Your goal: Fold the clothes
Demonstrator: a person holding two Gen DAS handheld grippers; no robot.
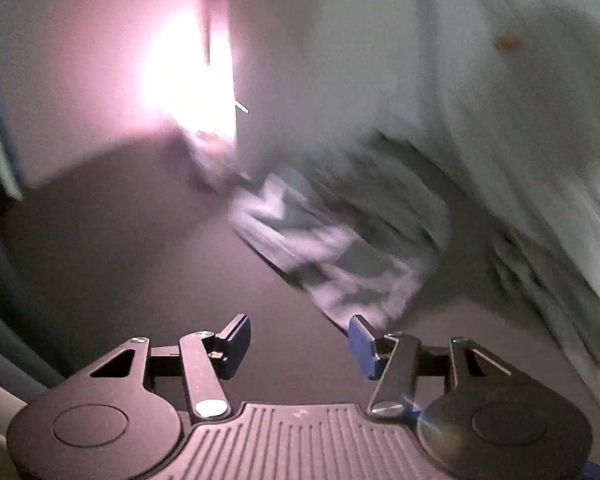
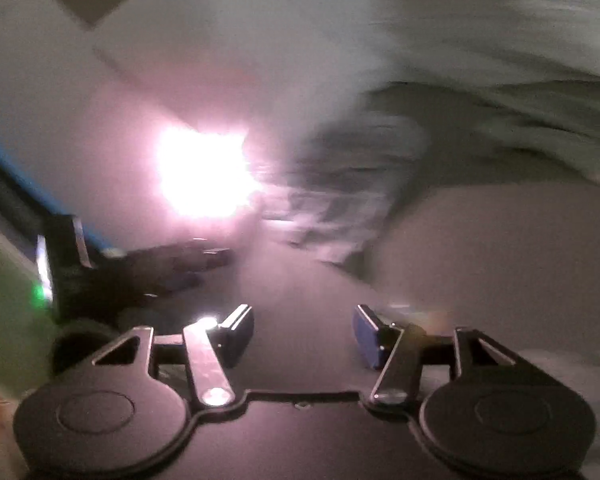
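Left wrist view: the left gripper [image 1: 298, 338] hangs released over the dark smooth tabletop [image 1: 140, 260], nothing between its blue pads, and the blurred grey-and-white patterned folded garment [image 1: 332, 248] lies on that tabletop just ahead, beside a big pale sheet of cloth [image 1: 440, 80]. Right wrist view: the right gripper [image 2: 303, 330] is released too, empty, the patterned garment [image 2: 332, 216] farther up the tabletop, all smeared.

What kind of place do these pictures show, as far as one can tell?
Probably a room in a home, though blur limits certainty. A patterned garment lies crumpled on a dark flat surface, a large pale cloth lies beside it, and a bright light glare shows against a plain wall.
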